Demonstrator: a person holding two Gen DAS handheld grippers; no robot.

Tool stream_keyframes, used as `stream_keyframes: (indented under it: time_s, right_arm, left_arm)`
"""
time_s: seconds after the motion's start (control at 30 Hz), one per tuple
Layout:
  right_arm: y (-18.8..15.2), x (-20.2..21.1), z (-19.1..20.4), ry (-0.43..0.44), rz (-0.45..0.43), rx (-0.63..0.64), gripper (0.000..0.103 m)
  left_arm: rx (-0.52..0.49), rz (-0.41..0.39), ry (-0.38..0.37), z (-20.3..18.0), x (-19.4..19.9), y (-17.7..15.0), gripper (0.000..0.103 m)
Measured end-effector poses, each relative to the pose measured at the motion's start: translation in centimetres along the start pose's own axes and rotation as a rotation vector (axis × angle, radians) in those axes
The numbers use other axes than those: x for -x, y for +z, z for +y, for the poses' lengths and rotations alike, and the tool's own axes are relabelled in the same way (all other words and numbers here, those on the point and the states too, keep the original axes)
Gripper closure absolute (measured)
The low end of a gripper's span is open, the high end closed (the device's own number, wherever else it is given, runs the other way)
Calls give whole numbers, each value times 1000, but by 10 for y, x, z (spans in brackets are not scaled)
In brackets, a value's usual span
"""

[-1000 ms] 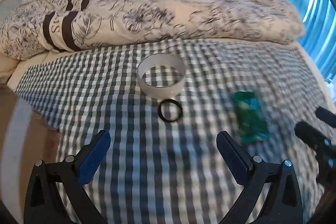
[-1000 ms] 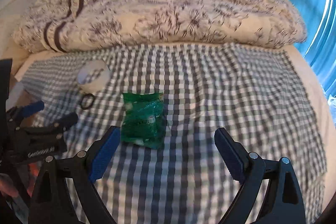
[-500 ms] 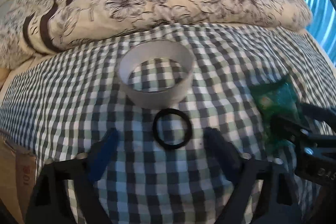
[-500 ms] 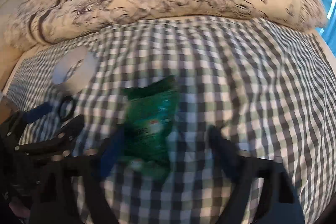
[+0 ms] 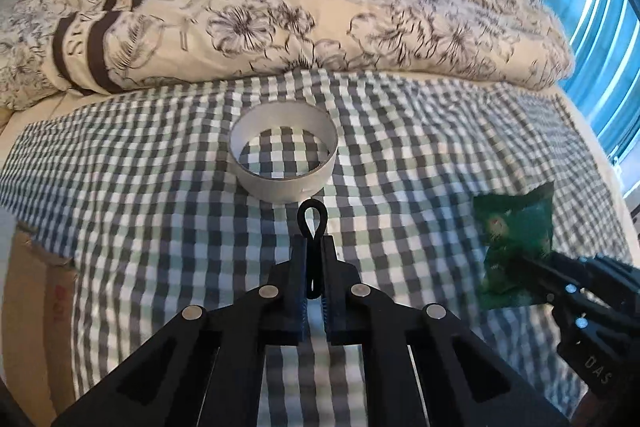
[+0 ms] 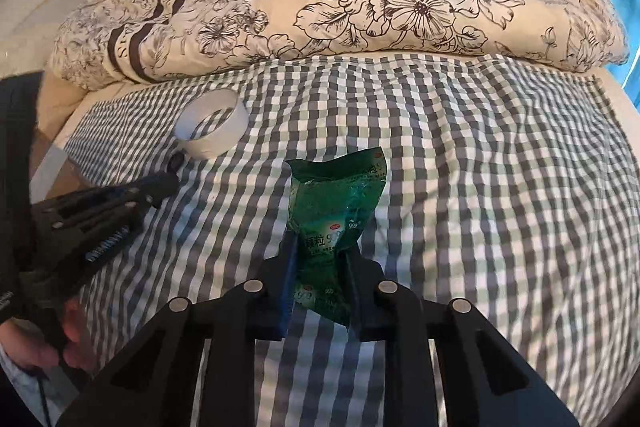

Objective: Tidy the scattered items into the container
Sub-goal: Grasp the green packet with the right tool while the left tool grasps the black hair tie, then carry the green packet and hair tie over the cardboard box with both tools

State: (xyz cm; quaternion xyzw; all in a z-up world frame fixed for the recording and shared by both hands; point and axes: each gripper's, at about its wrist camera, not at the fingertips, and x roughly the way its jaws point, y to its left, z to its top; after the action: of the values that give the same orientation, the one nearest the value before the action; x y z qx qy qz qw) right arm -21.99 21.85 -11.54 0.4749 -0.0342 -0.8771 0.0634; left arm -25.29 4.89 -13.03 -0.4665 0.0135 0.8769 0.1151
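Black elastic, a small hair tie (image 5: 312, 223), is pinched flat between the pressed-together fingers of the left tool (image 5: 314, 255), its free loop sticking out ahead toward the white tape roll (image 5: 283, 163) that sits just beyond it on the checked bed sheet (image 5: 400, 155). The right tool (image 6: 320, 259) is clamped on the lower half of a green sachet (image 6: 336, 211), whose long axis runs straight out along the fingers and whose upper end stands free above the sheet. Both loads now have to travel to the container, and that seems to be the brown cardboard box (image 5: 36, 299) at the bed's left edge, though only a corner shows. It lies left of and behind both tools, so the left one is nearer; the right must cross over the tape roll's side to reach it.
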Motion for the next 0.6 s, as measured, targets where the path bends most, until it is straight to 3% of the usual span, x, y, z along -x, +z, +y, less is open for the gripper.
stream_keyframes:
  time_s: [0.17,0.33,0.6]
  right_arm:
    - [-5,31,11,-5,-18,9,82]
    - [-8,73,25,3,-57,21,82]
    - [-22,139,51,35,-117,24,82]
  left_arm:
    - [-20,-24,30,-11,35,-3,96]
    - [7,-67,0,-11,83,-8,96]
    - [39,-104,55,1,156,-27,96]
